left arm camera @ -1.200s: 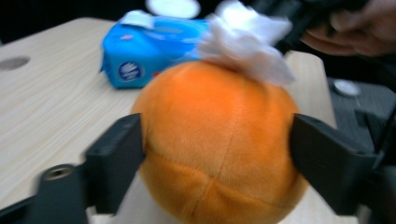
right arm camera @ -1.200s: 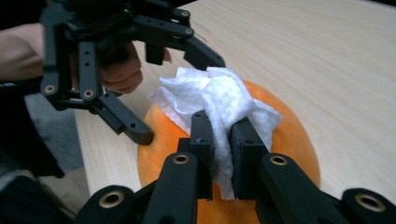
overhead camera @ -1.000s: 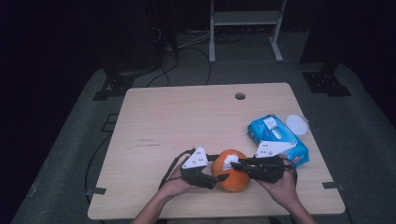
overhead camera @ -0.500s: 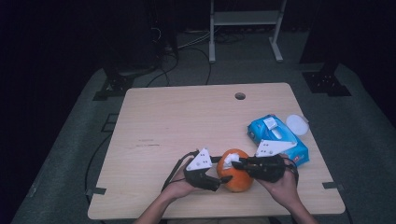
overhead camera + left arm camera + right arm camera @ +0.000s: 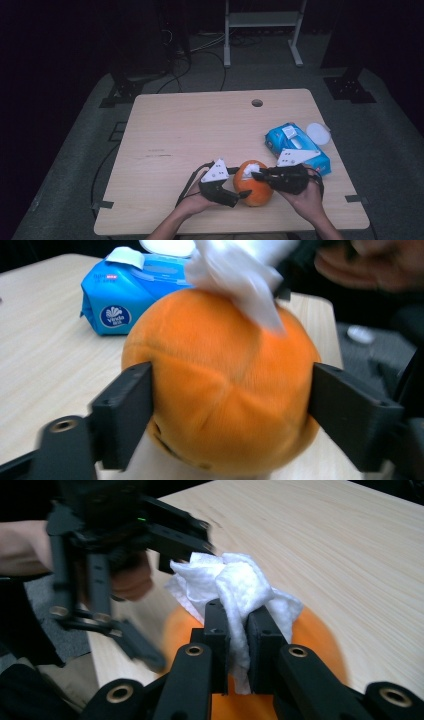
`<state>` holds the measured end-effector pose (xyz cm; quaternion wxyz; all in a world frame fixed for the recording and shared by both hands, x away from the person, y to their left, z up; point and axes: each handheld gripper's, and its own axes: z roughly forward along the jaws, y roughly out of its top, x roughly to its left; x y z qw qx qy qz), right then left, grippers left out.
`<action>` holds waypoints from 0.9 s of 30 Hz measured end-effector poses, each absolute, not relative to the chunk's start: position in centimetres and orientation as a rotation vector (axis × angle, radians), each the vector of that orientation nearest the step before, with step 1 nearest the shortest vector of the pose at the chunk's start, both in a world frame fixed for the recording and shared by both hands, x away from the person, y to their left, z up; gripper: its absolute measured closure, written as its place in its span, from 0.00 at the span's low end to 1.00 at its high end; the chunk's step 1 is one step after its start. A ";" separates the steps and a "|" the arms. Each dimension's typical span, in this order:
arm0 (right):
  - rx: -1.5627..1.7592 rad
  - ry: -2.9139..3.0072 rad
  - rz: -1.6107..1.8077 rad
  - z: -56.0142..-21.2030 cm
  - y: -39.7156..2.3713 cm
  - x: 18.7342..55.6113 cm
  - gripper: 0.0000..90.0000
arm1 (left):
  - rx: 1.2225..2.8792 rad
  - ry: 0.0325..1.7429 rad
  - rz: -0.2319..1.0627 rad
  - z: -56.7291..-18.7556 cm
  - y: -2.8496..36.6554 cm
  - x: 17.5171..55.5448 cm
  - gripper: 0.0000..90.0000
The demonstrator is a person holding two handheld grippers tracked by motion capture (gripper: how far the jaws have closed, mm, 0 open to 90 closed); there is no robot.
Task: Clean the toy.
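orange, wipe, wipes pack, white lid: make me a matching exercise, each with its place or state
Things:
1 orange
2 wipe
3 wipes pack
4 white lid

Places or states:
A pinched in the right claw
B on the table's right edge, beyond the pack
C between the left claw's jaws
D blue, lying right of the orange

Pairs: 1-C, 2-A, 3-D, 4-B

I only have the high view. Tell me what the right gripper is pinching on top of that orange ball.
Observer: The right gripper is shut on a crumpled white wipe, pinched between its jaws.
Operator: Report the left gripper.
Observer: The left gripper has just been opening its jaws; the orange ball sits between them, one jaw at each side.
Operator: Read the blue pack.
Observer: The blue pack carries a round Vinda logo on its end.
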<state>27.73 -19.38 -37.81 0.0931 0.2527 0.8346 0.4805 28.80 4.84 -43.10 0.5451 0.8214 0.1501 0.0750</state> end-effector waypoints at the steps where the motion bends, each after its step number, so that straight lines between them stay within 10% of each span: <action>1: 0.736 2.484 1.423 -37.8 -18.8 27.4 0.90 | 1.954 0.344 0.197 -43.1 4.7 28.5 0.29; 11: 0.741 2.432 1.379 -37.4 -19.4 27.6 0.90 | 1.974 0.283 0.272 -43.2 4.8 28.3 0.36; 18: 0.796 2.448 1.361 -38.2 -20.5 28.2 0.90 | 1.930 0.393 0.118 -43.3 4.6 29.1 0.18; 27: 0.667 2.473 1.366 -37.9 -18.1 27.0 0.90 | 1.965 0.354 0.170 -43.8 5.6 29.2 0.34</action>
